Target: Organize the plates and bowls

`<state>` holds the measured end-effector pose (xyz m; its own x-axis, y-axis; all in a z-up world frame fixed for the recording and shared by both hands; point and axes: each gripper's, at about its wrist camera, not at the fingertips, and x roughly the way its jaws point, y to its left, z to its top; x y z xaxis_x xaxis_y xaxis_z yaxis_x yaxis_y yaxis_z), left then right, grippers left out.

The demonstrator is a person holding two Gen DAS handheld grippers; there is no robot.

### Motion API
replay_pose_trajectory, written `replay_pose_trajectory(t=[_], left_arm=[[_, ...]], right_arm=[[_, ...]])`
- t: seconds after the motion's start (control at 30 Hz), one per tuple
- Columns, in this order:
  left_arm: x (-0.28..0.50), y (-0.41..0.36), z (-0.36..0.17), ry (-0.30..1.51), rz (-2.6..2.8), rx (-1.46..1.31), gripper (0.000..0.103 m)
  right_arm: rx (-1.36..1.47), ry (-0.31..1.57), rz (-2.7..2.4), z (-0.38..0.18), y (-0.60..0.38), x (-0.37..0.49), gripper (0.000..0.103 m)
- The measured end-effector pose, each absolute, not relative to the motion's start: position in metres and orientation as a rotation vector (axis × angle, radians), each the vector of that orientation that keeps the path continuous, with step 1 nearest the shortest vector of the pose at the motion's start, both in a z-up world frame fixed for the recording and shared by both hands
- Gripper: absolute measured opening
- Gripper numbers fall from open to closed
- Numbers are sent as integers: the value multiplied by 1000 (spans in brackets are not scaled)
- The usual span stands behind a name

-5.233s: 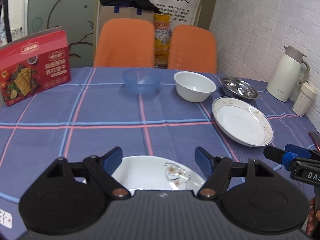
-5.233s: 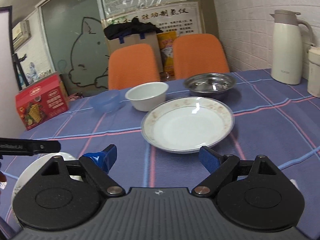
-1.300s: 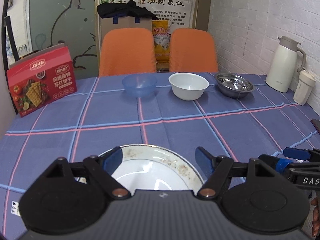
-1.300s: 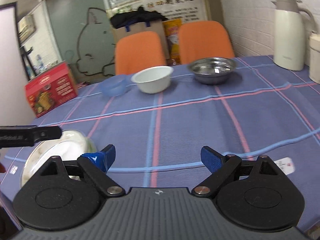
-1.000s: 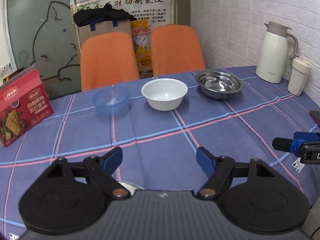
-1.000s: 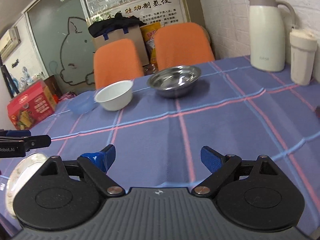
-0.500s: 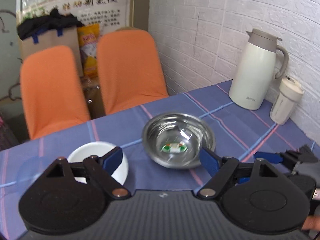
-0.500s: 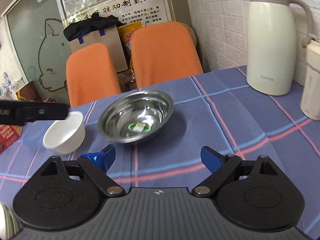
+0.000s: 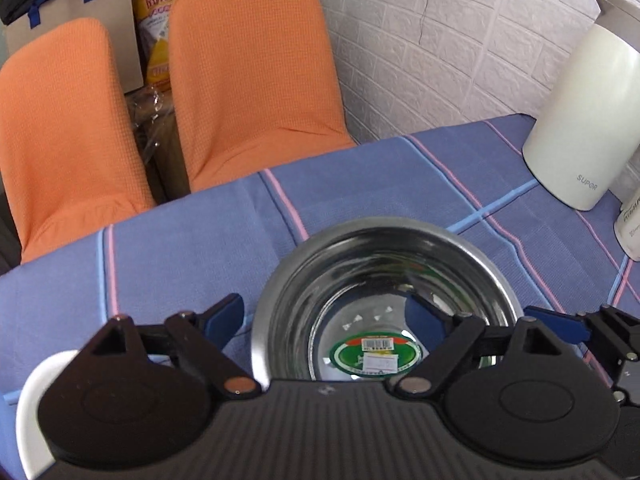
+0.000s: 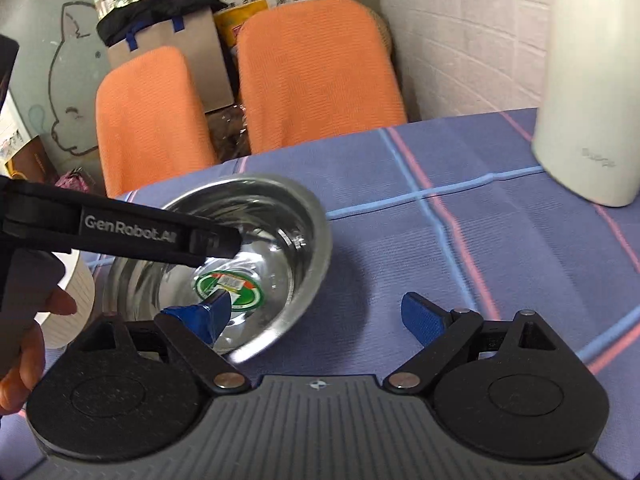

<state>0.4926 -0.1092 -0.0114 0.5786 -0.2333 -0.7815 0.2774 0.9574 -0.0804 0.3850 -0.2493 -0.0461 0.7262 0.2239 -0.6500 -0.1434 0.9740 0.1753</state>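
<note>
Steel bowl [image 9: 384, 280] sits between both open hand-held grippers, apparently unclamped.

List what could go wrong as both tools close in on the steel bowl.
1. Each open tool, left tool and right tool, straddles the rim of the shiny round steel bowl; both are crowded at it and may collide.
2. The polished rim looks slippery, so a thin-edge pinch could slide off.
3. The white ribbed bowl sits close beside the steel bowl, and the tall cream thermal jug stands nearby; a sideways swing might knock either.
</note>
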Motion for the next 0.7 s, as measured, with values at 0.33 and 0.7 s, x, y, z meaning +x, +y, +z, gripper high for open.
replay_pose_trajectory(t=[0.33, 0.7], left_arm=[[494, -119, -23, 948, -333, 126, 63], [460, -114, -9, 1029, -373, 102, 53]], right_arm=[[25, 717, 249, -45, -233, 378, 79], [57, 786, 327, -17, -223, 344, 82]])
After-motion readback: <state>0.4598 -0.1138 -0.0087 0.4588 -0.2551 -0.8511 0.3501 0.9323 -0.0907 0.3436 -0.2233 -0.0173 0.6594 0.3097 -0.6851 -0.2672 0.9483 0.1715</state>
